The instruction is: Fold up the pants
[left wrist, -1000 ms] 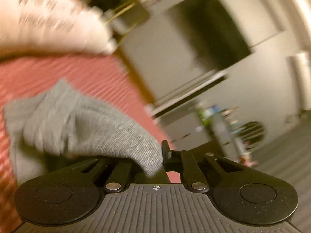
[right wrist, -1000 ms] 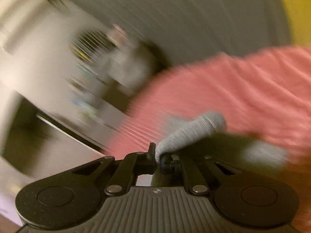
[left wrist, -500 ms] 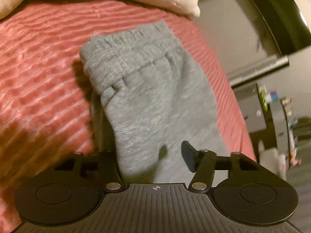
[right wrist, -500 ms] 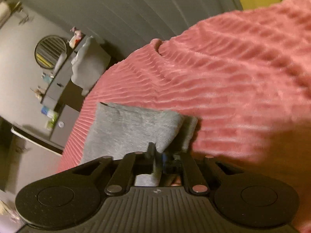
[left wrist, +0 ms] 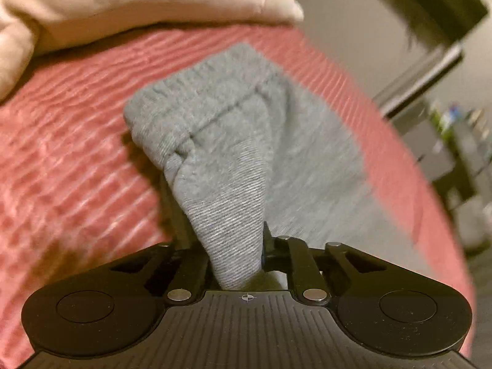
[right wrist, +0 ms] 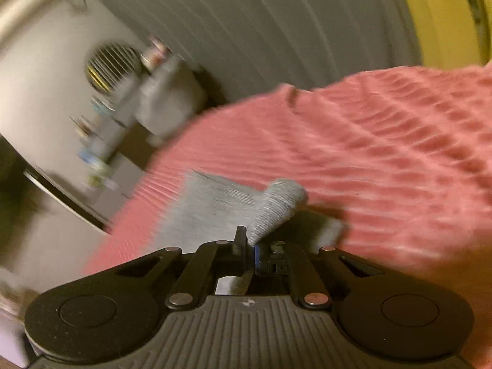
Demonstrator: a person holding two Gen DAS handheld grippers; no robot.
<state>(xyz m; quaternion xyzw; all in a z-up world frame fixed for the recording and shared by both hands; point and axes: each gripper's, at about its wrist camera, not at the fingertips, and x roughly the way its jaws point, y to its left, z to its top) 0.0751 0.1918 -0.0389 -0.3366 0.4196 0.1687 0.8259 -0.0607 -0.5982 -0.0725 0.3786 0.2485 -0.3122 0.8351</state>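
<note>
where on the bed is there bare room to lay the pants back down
Bare red bedspread lies left of the grey pants, below the cream pillow, and right of them in the right wrist view. The right side near the bed edge is narrow.

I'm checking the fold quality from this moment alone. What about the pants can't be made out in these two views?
- Left wrist view: the left finger of the left gripper is hidden behind the gray pants.
- Right wrist view: motion blur smears the gray pants; the folded edges are unreadable.
- Both views: the gripper bodies cut off the near cloth.
</note>
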